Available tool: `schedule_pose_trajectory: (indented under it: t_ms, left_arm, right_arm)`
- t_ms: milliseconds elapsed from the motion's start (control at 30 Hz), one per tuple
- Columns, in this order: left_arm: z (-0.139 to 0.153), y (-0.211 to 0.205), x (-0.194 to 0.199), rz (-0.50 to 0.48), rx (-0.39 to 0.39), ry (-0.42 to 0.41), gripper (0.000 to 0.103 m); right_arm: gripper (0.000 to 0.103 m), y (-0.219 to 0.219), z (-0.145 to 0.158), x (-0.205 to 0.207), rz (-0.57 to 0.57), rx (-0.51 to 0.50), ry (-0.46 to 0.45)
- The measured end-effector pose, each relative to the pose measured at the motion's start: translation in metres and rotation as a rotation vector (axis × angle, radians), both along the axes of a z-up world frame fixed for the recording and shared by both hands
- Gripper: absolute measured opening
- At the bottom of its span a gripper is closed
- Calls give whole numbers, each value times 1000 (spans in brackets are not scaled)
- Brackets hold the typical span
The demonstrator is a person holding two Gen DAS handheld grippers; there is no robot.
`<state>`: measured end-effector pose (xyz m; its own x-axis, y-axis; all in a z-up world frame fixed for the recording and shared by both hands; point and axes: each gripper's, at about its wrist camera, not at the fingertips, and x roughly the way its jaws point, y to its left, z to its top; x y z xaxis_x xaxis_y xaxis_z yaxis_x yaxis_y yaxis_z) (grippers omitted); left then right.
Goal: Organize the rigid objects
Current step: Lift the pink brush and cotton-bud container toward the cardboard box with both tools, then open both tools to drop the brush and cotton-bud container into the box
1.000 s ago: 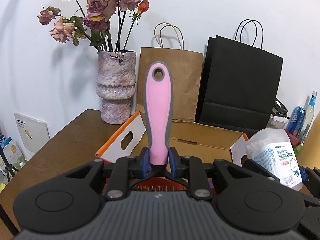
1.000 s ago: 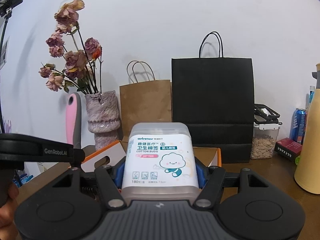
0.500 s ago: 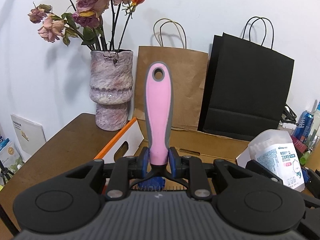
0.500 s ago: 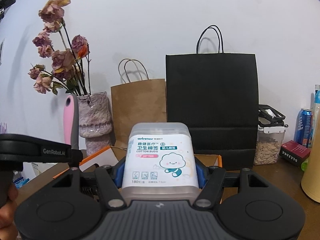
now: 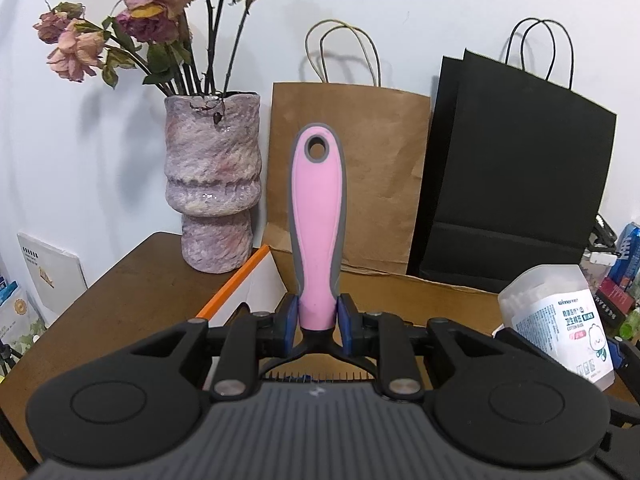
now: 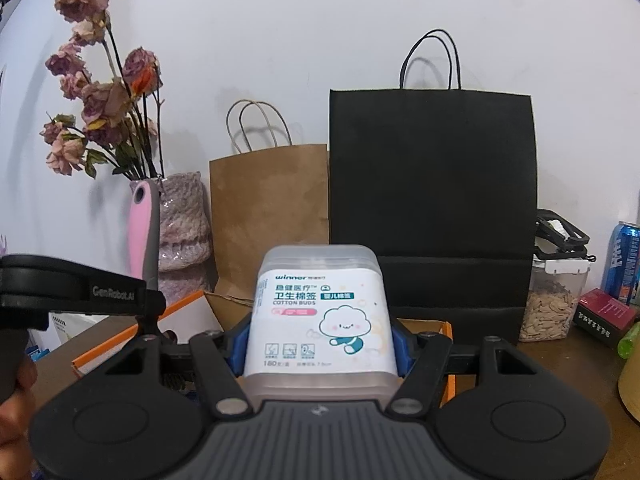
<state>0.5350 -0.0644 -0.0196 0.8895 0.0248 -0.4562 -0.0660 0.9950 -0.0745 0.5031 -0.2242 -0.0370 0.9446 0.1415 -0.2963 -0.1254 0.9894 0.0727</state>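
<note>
Two grippers grip: left gripper (image 5: 318,318) pink brush (image 5: 318,224), right gripper (image 6: 320,344) cotton-bud box (image 6: 320,312).

Light: bright, even, indoor; white wall (image 5: 400,8) evenly lit.
Shadows: soft, cast on the wall beside the bag handles (image 5: 340,52) and dried roses (image 6: 100,100).
Glare: small highlights on the vase (image 5: 212,196).
Distortion: fisheye bending, dark corners.
Focus: gripper body nearest the lens slightly soft; background sharp.

An upright pink-and-grey pet brush (image 5: 318,232) and a clear, white-labelled cotton-bud box (image 6: 320,312) are both held aloft.
</note>
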Motion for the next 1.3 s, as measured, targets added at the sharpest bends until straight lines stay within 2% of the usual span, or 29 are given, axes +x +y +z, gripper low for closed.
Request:
schedule_pose_trajectory:
  t_ms: [300,567,633,667,700,767,800,833,867,933,1300]
  left_arm:
    - [-17,-4,30,-14,36,61,22]
    - [-26,-6,37,-34,47,108,22]
    - [-25,-7,35,-27,61,102,29]
    - [-24,-7,33,-19,76,93,44]
    - [-23,-8,31,-14,85,85,64]
    - [-23,-8,27,-1,103,71,88]
    - [-22,-9,26,6,114,65,93]
    - [-22,-9,25,14,125,63,96]
    - [-22,-8,25,20,128,63,103]
    - [-21,-6,25,27,119,61,103]
    - [-21,-2,24,35,103,66,103]
  right_arm:
    - [64,0,-11,30,4,-18,72]
    - [64,0,-24,42,7,-31,131]
    - [64,1,-25,42,10,-38,146]
    - [64,1,-26,43,9,-40,157]
    - [65,1,-27,43,7,-43,164]
    - [80,0,-28,43,-7,-49,172]
    - [94,0,-28,42,-16,-54,170]
    - [99,0,-28,41,-21,-58,165]
    - [100,-1,-27,41,-24,-61,165]
    - [103,-1,-27,41,-28,-62,167]
    - [103,-1,-25,38,-26,-63,166]
